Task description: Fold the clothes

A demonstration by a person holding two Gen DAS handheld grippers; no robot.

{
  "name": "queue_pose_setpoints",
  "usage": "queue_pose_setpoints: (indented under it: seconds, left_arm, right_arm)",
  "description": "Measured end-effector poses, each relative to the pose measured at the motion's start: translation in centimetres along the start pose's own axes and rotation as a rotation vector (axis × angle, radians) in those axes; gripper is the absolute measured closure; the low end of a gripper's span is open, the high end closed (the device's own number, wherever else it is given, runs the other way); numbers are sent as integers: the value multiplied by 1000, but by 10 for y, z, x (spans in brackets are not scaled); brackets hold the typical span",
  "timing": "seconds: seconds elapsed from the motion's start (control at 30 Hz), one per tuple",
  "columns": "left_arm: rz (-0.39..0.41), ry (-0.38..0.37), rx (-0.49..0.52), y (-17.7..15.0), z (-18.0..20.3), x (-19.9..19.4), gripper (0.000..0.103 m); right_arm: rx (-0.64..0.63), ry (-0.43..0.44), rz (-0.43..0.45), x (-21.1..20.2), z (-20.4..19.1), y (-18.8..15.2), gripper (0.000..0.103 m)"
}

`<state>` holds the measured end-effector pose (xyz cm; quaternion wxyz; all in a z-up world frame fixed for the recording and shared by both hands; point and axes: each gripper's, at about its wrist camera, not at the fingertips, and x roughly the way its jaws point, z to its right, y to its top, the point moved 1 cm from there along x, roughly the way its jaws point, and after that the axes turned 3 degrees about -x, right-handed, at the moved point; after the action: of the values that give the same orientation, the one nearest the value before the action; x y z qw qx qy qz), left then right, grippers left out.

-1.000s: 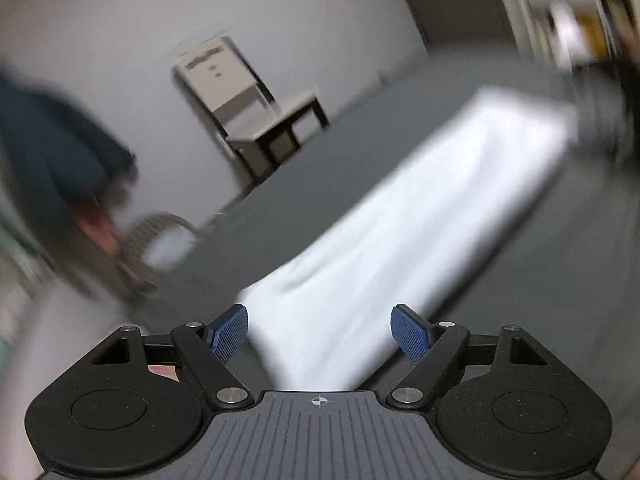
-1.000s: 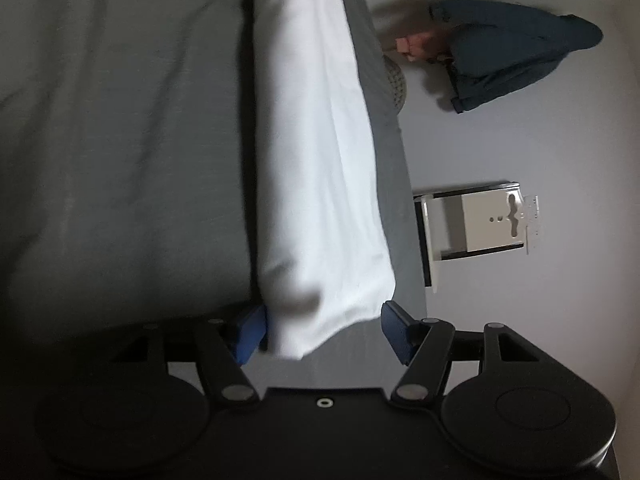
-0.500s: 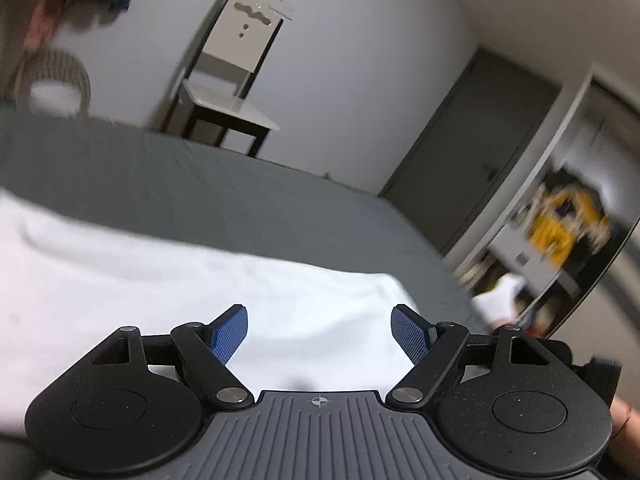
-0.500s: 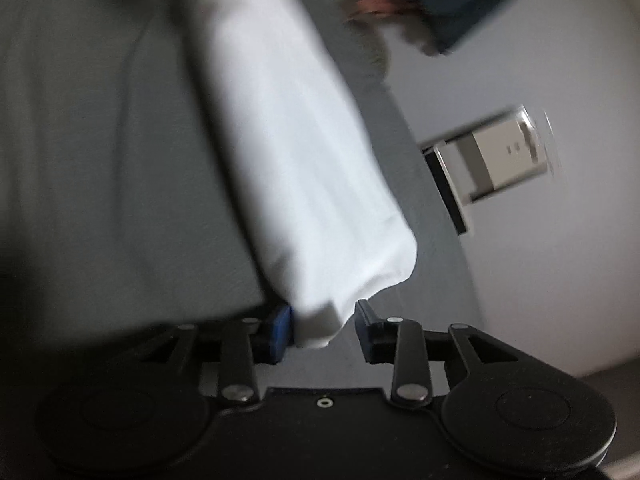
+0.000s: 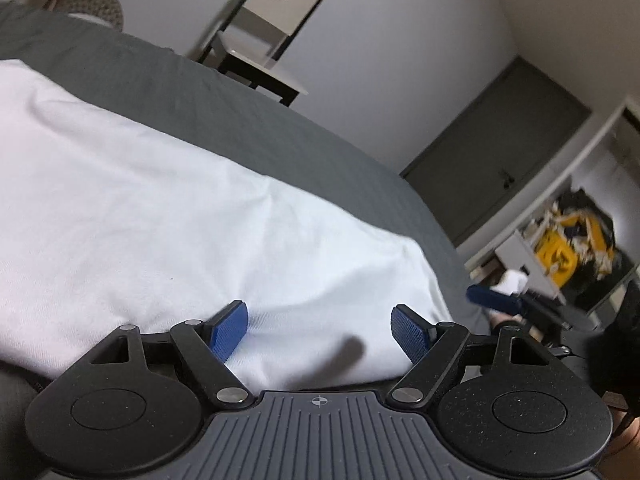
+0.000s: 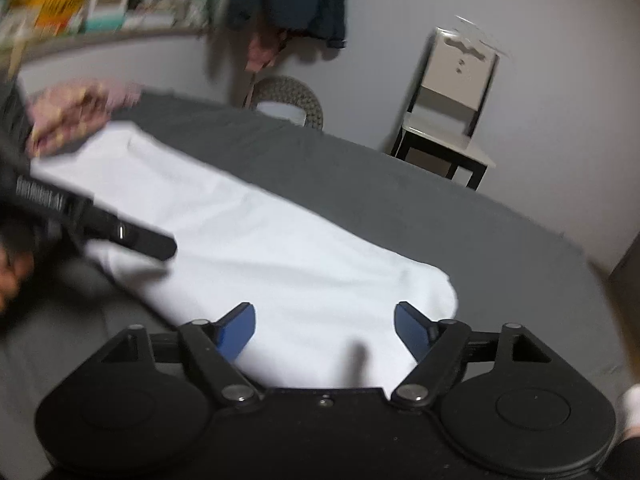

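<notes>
Two grippers, left (image 5: 319, 330) and right (image 6: 325, 330), hover wide open and empty over a white cloth (image 5: 168, 216) lying as a long band on a grey bed (image 5: 280, 128), where a shallow pinch could catch only one layer and spoil the fold; its far end is cut off

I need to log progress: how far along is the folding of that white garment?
Done: the white garment lies folded into a long strip on the grey bed. In hand: nothing; the left gripper and right gripper are both open over it. Left: folding the strip shorter, which looks not yet done.
</notes>
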<state>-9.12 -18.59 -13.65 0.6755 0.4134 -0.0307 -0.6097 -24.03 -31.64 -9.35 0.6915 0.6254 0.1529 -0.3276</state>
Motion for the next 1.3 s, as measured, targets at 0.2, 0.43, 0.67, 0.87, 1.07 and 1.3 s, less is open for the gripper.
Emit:
queue_pose_setpoints:
  seconds: [0.2, 0.43, 0.67, 0.87, 1.07, 1.3]
  left_arm:
    - [83, 56, 72, -20, 21, -17, 24]
    - [65, 80, 82, -23, 20, -5, 23]
    - [51, 87, 92, -21, 21, -6, 23]
    - [47, 92, 66, -22, 23, -10, 23]
    - [48, 91, 44, -24, 23, -17, 23]
    - [25, 103, 77, -29, 32, -24, 23]
  right_arm:
    - [303, 283, -38, 25, 33, 42, 43]
    - [121, 405, -235, 99, 11, 97, 77]
    - [-76, 321, -365, 154, -28, 114, 84]
    - [38, 310, -406, 170, -17, 110, 88]
    - [41, 276, -377, 151, -19, 104, 95]
    - [66, 243, -359, 148, -16, 90, 98]
